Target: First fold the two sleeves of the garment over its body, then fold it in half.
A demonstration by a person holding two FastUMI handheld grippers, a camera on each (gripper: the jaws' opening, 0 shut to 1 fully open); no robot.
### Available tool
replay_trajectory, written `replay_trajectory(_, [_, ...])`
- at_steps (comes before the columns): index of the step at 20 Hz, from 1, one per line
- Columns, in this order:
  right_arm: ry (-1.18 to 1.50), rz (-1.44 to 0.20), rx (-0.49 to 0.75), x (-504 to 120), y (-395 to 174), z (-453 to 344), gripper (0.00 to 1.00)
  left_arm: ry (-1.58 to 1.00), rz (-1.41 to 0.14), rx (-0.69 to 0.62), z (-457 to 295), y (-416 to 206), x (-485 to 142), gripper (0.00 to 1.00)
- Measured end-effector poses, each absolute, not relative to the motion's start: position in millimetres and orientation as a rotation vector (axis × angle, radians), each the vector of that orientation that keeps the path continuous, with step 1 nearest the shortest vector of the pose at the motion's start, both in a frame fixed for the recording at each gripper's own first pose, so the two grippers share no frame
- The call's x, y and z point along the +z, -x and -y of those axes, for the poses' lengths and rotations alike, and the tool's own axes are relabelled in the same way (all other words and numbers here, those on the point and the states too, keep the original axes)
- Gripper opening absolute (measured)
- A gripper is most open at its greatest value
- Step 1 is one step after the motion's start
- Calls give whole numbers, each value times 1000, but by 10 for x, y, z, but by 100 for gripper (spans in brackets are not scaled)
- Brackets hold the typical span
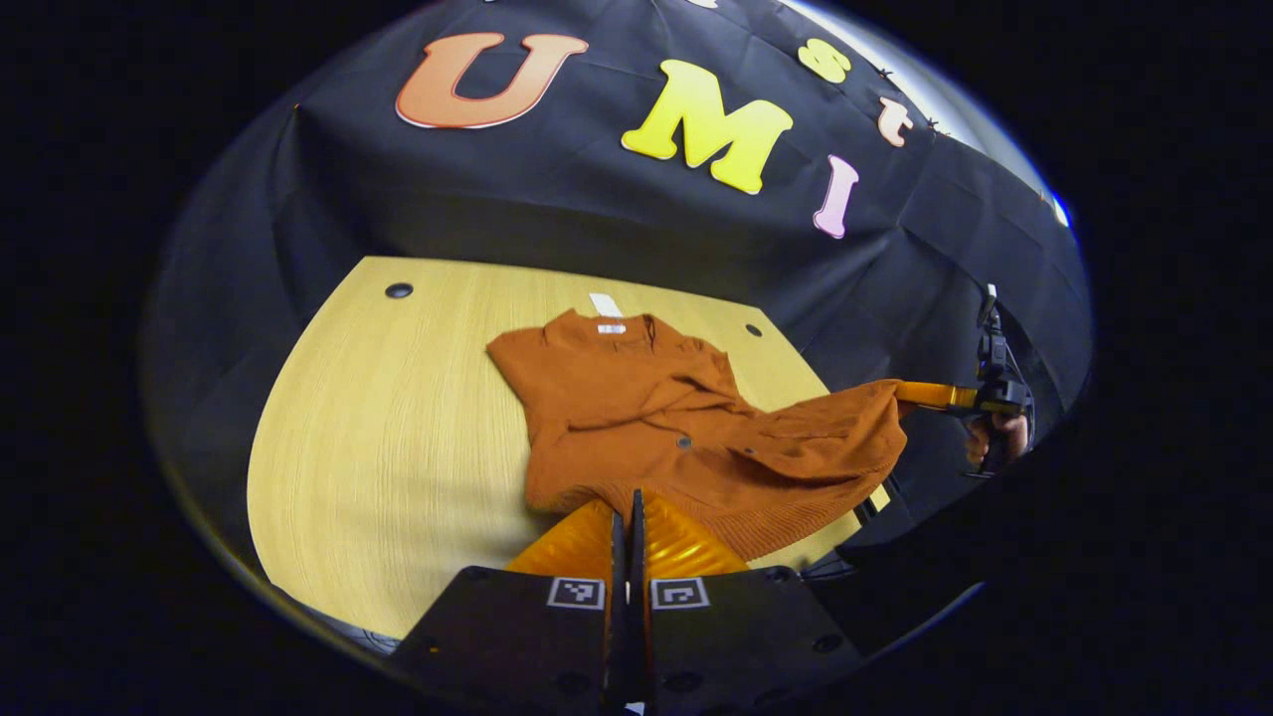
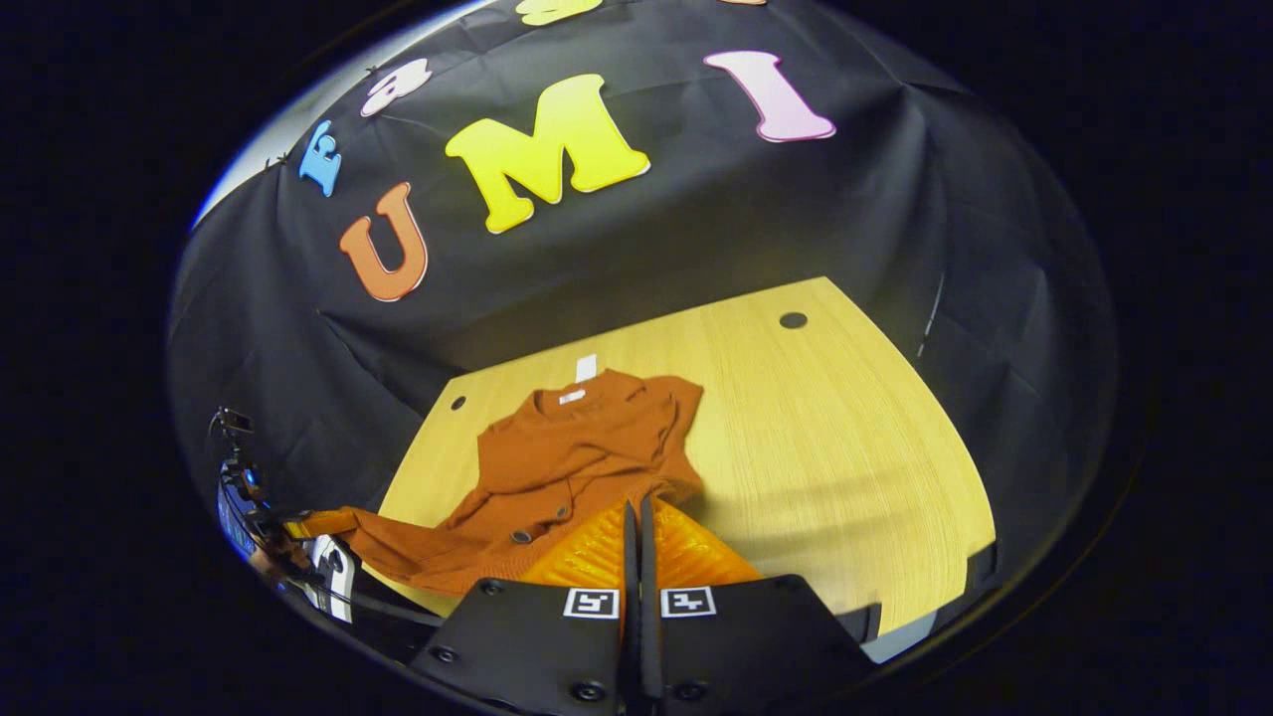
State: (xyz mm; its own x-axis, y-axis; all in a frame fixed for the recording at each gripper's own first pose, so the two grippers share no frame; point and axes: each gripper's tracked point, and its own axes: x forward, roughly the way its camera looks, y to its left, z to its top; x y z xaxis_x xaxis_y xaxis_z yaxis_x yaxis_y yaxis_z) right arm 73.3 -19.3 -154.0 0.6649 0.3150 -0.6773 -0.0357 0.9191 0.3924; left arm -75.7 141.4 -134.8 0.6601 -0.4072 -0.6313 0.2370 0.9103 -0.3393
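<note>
Pale wood-grain table, black cloth wall behind; rust-orange knit garment lies on it, buttons up, collar toward the wall.
My left gripper pinches the ribbed hem, fingers closed on it. My right gripper likewise clamps the hem; left gripper view shows it off the table edge, stretching the knit corner.

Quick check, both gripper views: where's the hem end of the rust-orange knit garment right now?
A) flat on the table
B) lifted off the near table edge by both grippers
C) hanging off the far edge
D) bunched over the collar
B: the rust-orange knit garment has its hem corners pinched in the left gripper and the right gripper, while the collar end lies on the wooden table.
</note>
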Motion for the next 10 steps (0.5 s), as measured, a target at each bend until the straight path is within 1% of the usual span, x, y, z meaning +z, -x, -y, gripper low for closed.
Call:
replay_trajectory(4, [-362, -804, 222, -1637, -1674, 113, 1, 264, -734, -332, -1610, -310, -1190, 3])
replay_trajectory(7, [-331, -817, 239, -1856, -2377, 52, 1, 274, -795, -297, -1714, -1020, -1309, 3])
replay_trajectory(10, [-310, -834, 245, -2156, -2968, -17, 1, 267, -861, -267, -1794, -1601, -1540, 3])
